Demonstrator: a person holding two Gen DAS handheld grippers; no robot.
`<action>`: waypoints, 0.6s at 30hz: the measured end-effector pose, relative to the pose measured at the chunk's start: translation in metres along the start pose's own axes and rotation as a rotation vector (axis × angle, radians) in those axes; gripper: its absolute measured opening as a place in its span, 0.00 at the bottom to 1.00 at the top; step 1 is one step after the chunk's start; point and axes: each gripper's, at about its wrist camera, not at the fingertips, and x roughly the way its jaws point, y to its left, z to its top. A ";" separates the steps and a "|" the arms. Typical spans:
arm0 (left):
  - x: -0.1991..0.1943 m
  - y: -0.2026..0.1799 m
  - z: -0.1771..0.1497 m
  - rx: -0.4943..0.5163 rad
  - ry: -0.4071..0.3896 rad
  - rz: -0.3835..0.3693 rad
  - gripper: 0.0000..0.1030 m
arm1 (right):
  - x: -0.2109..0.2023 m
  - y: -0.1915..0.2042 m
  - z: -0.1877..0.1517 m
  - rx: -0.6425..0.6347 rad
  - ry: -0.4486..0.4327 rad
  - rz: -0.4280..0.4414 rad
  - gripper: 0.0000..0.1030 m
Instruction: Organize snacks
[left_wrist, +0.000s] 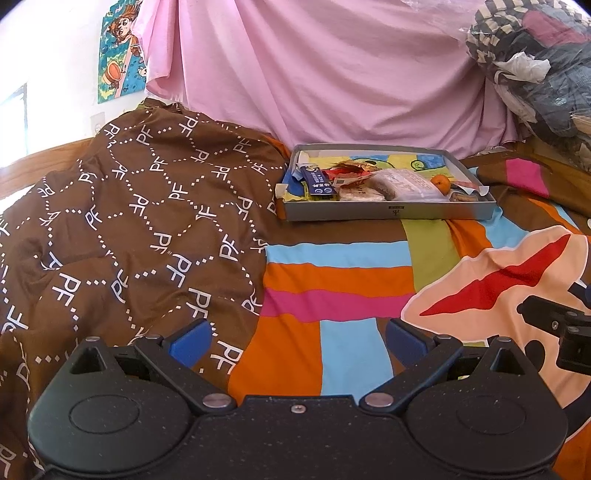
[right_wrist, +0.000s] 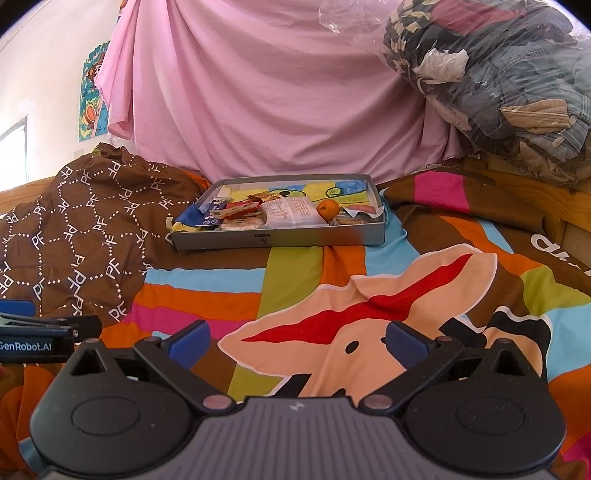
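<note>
Left gripper (left_wrist: 299, 341): blue-padded fingers spread wide, nothing between them, over the striped bedspread (left_wrist: 332, 280).
Right gripper (right_wrist: 297, 341): fingers likewise released and empty, over the bedspread's cartoon print.
Snacks: piled in a shallow grey box lid (right_wrist: 280, 236) ahead on the bed, well apart from both grippers.
In the box: small orange (right_wrist: 328, 209), clear-wrapped pastry (right_wrist: 291, 212), blue packet (left_wrist: 319, 184).
Beside the box: brown PF-patterned quilt (left_wrist: 129, 221), touching its left end.
Behind: pink sheet (right_wrist: 277, 92).
</note>
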 end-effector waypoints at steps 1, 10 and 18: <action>0.000 0.000 0.000 0.001 0.000 0.000 0.97 | 0.000 0.000 0.000 0.000 0.000 0.000 1.00; 0.000 0.000 0.000 0.000 0.001 -0.001 0.97 | 0.000 0.000 0.000 0.001 -0.001 0.000 1.00; -0.001 0.000 0.001 -0.003 0.002 -0.002 0.97 | 0.000 0.000 0.000 0.000 -0.001 -0.001 1.00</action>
